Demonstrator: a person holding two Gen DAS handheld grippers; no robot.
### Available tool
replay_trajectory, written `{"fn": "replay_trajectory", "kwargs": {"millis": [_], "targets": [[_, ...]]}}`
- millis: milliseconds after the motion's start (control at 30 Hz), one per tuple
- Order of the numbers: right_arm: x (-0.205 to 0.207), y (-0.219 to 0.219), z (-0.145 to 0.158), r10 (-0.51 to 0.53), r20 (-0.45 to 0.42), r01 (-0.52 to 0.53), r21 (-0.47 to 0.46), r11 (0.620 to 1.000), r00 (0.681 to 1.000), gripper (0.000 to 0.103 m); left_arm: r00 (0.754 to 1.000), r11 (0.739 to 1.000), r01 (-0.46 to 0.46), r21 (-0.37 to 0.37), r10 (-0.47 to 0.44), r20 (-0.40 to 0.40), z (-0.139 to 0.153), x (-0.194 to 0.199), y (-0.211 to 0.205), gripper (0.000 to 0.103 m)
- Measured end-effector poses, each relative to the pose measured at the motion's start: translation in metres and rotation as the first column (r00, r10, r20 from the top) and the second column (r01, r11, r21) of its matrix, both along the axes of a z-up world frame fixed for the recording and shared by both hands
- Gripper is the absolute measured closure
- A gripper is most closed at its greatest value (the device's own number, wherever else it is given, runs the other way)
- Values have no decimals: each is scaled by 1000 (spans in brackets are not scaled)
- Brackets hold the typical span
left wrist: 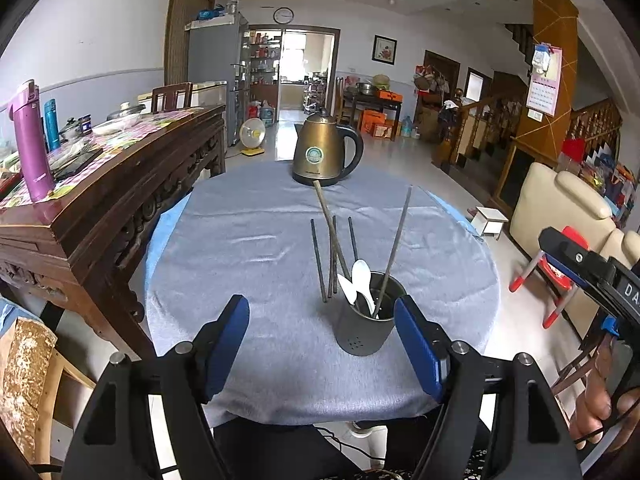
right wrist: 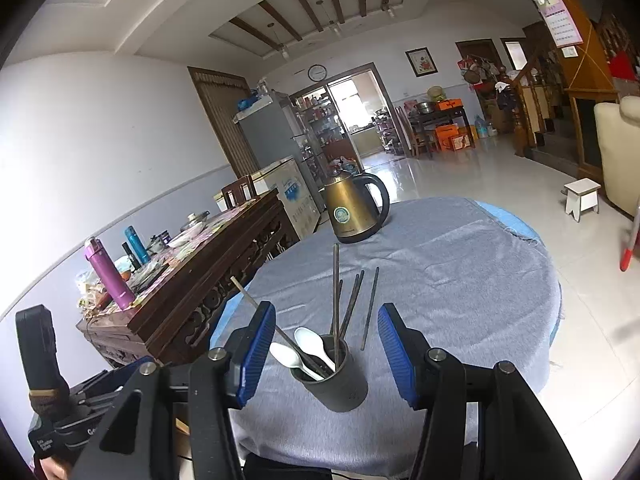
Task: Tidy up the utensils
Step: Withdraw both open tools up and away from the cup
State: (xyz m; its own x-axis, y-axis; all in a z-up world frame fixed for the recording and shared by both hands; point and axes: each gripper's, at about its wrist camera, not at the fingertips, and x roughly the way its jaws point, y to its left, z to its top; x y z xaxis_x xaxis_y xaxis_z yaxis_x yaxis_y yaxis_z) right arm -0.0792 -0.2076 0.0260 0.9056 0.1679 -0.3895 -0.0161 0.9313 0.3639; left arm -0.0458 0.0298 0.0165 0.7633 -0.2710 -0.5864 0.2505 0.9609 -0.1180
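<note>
A dark grey utensil holder (left wrist: pixel 362 330) stands on the round table with the grey cloth (left wrist: pixel 248 240). Two white spoons (left wrist: pixel 358 284) and two long chopsticks (left wrist: pixel 394 240) stick out of it, leaning apart. Three dark chopsticks (left wrist: pixel 319 260) lie on the cloth just beyond it. My left gripper (left wrist: pixel 320 300) is open and empty, short of the holder. From the right wrist view the holder (right wrist: pixel 340 384) sits just past my right gripper (right wrist: pixel 327 307), which is also open with nothing between its blue pads (right wrist: pixel 256 352). Loose chopsticks (right wrist: pixel 370 308) lie behind the holder.
A bronze electric kettle (left wrist: pixel 324 148) stands at the table's far edge. A dark wooden sideboard (left wrist: pixel 120 184) with a purple flask (left wrist: pixel 30 144) runs along the left. A cream sofa (left wrist: pixel 560 208) and a small stool (left wrist: pixel 490 220) are on the right. A hand (left wrist: pixel 600 400) holds the other gripper's body.
</note>
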Motion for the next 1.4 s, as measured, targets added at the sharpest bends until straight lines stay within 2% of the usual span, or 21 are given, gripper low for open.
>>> {"fn": "replay_trajectory", "kwargs": {"millis": [333,467,733,1000,1167,1400], "targets": [[-16,-12,3,-10,-34,10,-4,1000,999,46,997,997,-74,-38,73,-34,-4,3,3,27],[-33,-29,8,-23,-16,23,-32,999,1000,46,995,995,-93,-41,91,-41,-3,4,-5,27],[-49,-67,2,-37,35,35,70,997,999,46,990,990,-137,42,135,50,16,-10,-12,27],[-52,-66,0,-28,99,16,121,993,995,46,986,981,-161,112,155,55,16,-18,-3,27],[-49,-65,-1,-31,96,17,141,990,995,46,988,980,-150,128,142,67,14,-23,3,27],[-41,-55,0,-31,63,23,127,992,998,46,985,980,-167,105,161,65,6,-26,19,27]]}}
